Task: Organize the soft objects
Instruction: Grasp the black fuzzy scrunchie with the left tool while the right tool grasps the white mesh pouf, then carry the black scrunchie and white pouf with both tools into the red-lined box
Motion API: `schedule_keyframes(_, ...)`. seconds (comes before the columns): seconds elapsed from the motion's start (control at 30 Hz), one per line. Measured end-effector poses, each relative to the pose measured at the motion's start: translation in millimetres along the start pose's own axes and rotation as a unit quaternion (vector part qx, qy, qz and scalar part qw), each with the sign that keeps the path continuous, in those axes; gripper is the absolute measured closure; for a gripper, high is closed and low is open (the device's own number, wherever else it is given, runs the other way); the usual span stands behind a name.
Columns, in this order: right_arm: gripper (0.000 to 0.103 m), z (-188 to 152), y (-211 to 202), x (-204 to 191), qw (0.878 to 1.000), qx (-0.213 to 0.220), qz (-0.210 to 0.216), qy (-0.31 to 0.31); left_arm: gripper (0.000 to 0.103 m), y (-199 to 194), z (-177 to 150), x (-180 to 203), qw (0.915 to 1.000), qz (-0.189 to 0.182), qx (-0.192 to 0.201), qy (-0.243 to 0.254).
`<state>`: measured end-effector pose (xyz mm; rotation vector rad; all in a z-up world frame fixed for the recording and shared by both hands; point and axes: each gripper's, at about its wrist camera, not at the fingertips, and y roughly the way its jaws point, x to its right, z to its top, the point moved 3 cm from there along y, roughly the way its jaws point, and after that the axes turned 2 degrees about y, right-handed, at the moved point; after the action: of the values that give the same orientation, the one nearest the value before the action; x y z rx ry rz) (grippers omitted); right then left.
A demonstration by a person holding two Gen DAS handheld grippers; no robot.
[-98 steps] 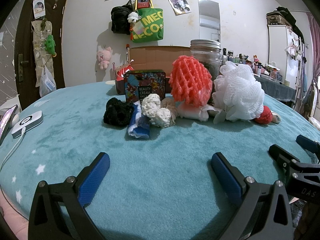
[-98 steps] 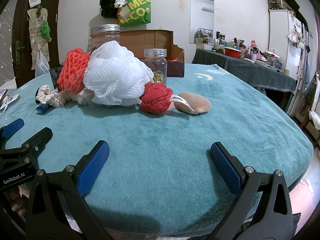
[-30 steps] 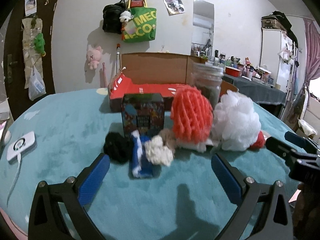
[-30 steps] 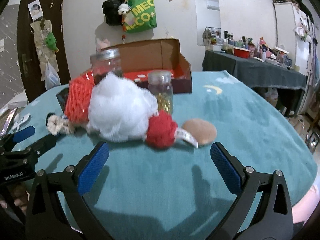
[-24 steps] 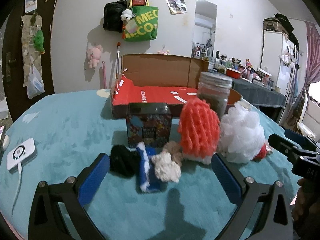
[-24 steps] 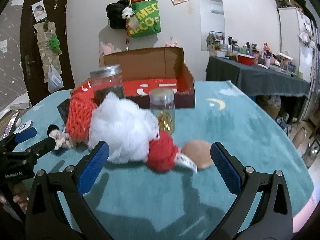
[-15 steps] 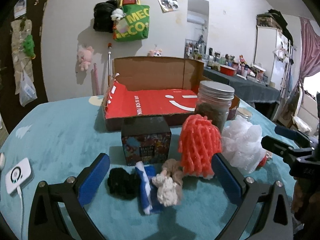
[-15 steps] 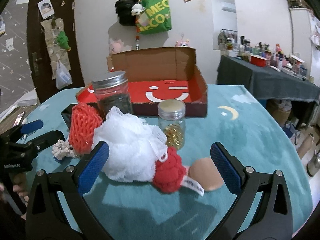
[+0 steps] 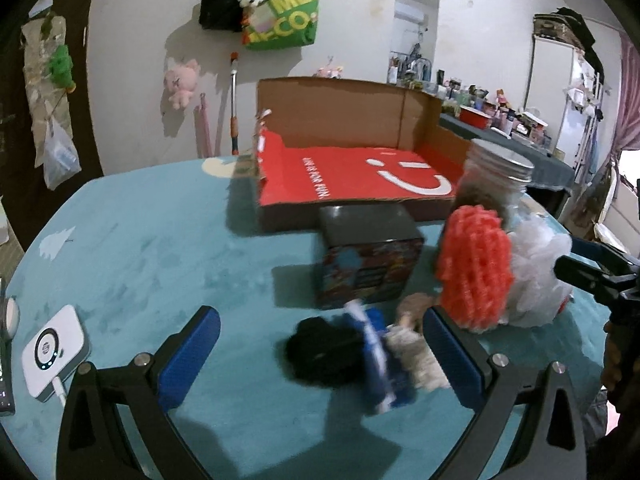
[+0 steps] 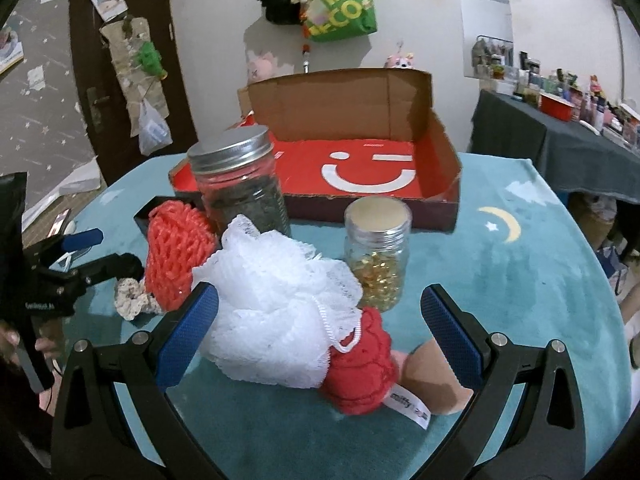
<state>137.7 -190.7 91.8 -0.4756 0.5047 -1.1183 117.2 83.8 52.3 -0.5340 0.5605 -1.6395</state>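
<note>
Your left hand-held gripper (image 9: pixel 322 354) is hanging released above the tabletop (image 9: pixel 140 264), its blue pads (image 9: pixel 188 354) spread wide and gripping nothing. Between those pads a black scrunchie (image 9: pixel 320 354), a blue-and-white cloth (image 9: pixel 380 364) and a cream scrunchie (image 9: pixel 416 356) are lying in a tight row, blurred. Just behind them a printed tin (image 9: pixel 370 266) is standing, and to its right an orange net (image 9: pixel 474 268) is leaning against a white pouf (image 9: pixel 538 280). A big jar (image 9: pixel 494 186) is rising behind the net, and an open red box (image 9: pixel 352 178) is sitting farther back. A white charger (image 9: pixel 54 352) is lying at the left edge. Your right hand-held gripper (image 10: pixel 320 334) is likewise hanging unclenched and holding nothing, its pads (image 10: pixel 450 334) wide apart. Between them the pouf (image 10: pixel 276 308) is resting on the tabletop (image 10: pixel 520 280), touching a red ball (image 10: pixel 360 372) with a white tag, and a tan puff (image 10: pixel 436 376) is lying just beside the ball, partly hidden by the right pad. The net (image 10: pixel 176 256) is pressing against the pouf's left side, with the cream scrunchie (image 10: pixel 132 300) at its foot. Behind the pouf the big jar (image 10: pixel 238 184) and a small jar (image 10: pixel 378 252) of gold beads are standing upright, and the box (image 10: pixel 360 172) is lying open beyond them, smiley face showing. Your left gripper (image 10: pixel 100 252) is showing at the left edge of the right view, fingers apart.
</note>
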Motion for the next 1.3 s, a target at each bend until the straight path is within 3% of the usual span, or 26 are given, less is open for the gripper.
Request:
schedule_keyframes(0.17,0.0,-1,4,-8,1.0,-0.005,0.019,-0.009,0.004,13,-8,-14,0.9994,0.008,-0.033,0.004)
schedule_keyframes(0.27,0.0,-5,11,-11,0.999,-0.017,0.033,-0.009,0.022,28,-16,-15,0.998,-0.002,-0.064,0.006)
schedule_keyframes(0.33,0.0,-10,20,-14,0.998,-0.034,0.048,-0.011,0.049,31,-19,-15,0.9971,-0.019,-0.074,0.002)
schedule_keyframes(0.37,0.001,-11,24,-13,0.998,-0.043,0.054,-0.007,0.051,32,-21,-14,0.9964,-0.033,-0.078,0.0)
schedule_keyframes(0.43,0.015,-11,24,-13,0.997,-0.042,0.07,-0.005,0.069,31,-21,-10,0.9962,-0.042,-0.075,0.007)
schedule_keyframes(0.5,0.038,-10,22,-15,0.997,-0.039,0.072,-0.009,0.072,29,-22,-6,0.9962,-0.042,-0.076,0.012)
schedule_keyframes(0.6,0.06,-11,17,-17,0.996,-0.029,0.082,-0.008,0.076,22,-21,-4,0.9964,-0.047,-0.071,0.01)
schedule_keyframes(0.9,0.068,-8,-21,-27,0.998,0.032,0.054,-0.031,0.076,-11,7,24,0.9969,-0.072,-0.016,0.027)
schedule_keyframes(1.3,0.068,-3,-44,-19,0.997,0.059,0.035,-0.02,0.076,-13,18,51,0.994,-0.098,-0.005,0.049)
